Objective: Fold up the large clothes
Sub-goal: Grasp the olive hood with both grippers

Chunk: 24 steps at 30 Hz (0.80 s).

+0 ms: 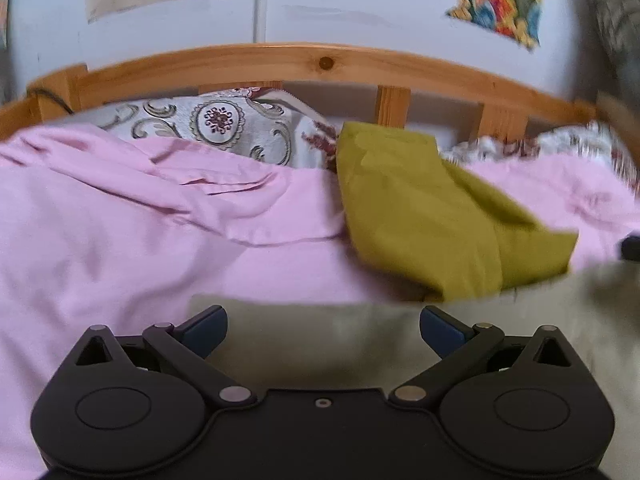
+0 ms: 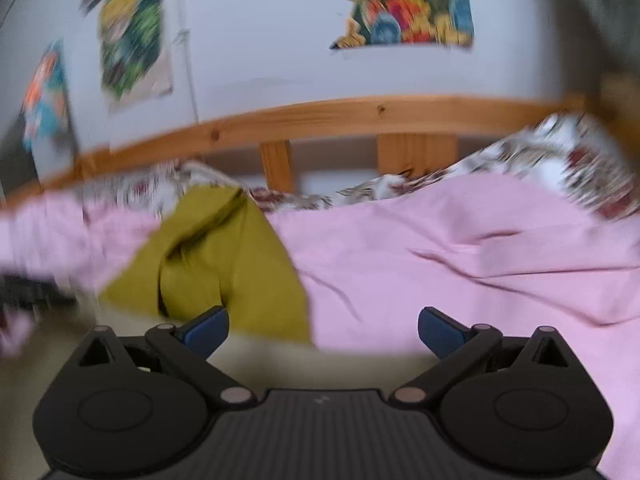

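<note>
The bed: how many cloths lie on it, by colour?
Pink sheet: 1
Olive cloth: 1
Beige cloth: 1
Patterned cover: 1
Total: 4

Blurry: olive garment (image 2: pixel 224 256) (folded, seemingly) on pink sheet (image 2: pixel 460 272).

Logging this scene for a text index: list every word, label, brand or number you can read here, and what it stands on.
No text is readable in either view.
Posters on the wall: colourful artwork only, any lettering too blurred to read.
Right claw body: a small pale mark on the ribbed top, too small to read.
Olive garment, pink sheet: no labels visible.
</note>
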### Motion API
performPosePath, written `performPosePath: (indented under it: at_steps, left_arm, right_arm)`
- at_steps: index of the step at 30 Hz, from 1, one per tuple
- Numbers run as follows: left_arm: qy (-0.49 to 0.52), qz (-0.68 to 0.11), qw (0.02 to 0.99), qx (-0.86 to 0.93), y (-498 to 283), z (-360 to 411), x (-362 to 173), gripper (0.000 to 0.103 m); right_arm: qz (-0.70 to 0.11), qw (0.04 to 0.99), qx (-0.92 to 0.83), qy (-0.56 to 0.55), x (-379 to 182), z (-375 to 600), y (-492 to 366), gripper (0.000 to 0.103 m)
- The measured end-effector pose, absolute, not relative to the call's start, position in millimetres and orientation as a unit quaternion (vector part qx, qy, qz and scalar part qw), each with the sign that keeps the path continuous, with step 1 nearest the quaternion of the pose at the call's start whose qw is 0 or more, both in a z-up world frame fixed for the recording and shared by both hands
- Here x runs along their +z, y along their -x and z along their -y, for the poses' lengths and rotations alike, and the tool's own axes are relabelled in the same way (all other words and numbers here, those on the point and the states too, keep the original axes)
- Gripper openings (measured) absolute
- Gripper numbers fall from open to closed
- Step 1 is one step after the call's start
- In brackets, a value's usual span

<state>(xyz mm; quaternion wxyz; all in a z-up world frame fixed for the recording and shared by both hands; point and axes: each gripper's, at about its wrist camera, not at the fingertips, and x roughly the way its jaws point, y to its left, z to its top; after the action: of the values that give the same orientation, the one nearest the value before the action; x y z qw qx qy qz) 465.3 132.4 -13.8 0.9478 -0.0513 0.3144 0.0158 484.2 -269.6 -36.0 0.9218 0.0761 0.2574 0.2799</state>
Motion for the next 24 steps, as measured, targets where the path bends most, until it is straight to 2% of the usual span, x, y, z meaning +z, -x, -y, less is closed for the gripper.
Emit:
performPosePath:
  at_steps: [3, 6, 14, 15, 16, 17, 18, 19, 20, 21, 22, 24]
  left_arm:
    - [0.095, -0.290, 0.952, -0.008, -487, -134, -13, 0.102]
    - [0.129, -0.289, 0.949, -0.011, -522, -135, -11, 0.102]
    - [0.276, -0.343, 0.898, 0.016, -599, -159, -33, 0.088]
    - [0.294, -0.343, 0.892, 0.014, -602, -161, -36, 0.083]
    - [0.309, -0.341, 0.887, 0.011, -604, -163, -38, 0.074]
    - [0.322, -0.337, 0.884, 0.003, -606, -164, -39, 0.064]
    - [0.330, -0.333, 0.883, -0.008, -606, -163, -39, 0.037]
    - [0.336, -0.334, 0.880, -0.019, -607, -163, -38, 0.021]
    - [0.337, -0.334, 0.880, -0.023, -605, -160, -35, 0.017]
    - [0.332, -0.328, 0.884, -0.026, -603, -157, -31, 0.008]
    - [0.323, -0.317, 0.891, -0.034, -599, -154, -25, 0.002]
    - [0.290, -0.283, 0.913, -0.048, -587, -144, -6, 0.002]
  right_arm:
    - [-0.286, 0.900, 0.305, -0.124, -41, 249, -532, 0.102]
    - [-0.310, 0.885, 0.311, -0.152, -42, 225, -573, 0.095]
    - [-0.393, 0.834, 0.335, -0.194, -59, 187, -635, 0.093]
    - [-0.392, 0.834, 0.339, -0.190, -59, 185, -634, 0.086]
    - [-0.388, 0.834, 0.346, -0.185, -58, 183, -633, 0.062]
    - [-0.386, 0.834, 0.351, -0.181, -56, 182, -631, 0.044]
    - [-0.383, 0.834, 0.357, -0.177, -54, 182, -627, 0.023]
    - [-0.376, 0.836, 0.363, -0.168, -50, 180, -621, 0.017]
    - [-0.366, 0.839, 0.371, -0.155, -47, 180, -614, 0.013]
    - [-0.355, 0.844, 0.375, -0.143, -40, 182, -606, 0.006]
    - [-0.342, 0.850, 0.377, -0.133, -34, 183, -598, 0.005]
    - [-0.308, 0.863, 0.381, -0.123, -20, 193, -577, 0.005]
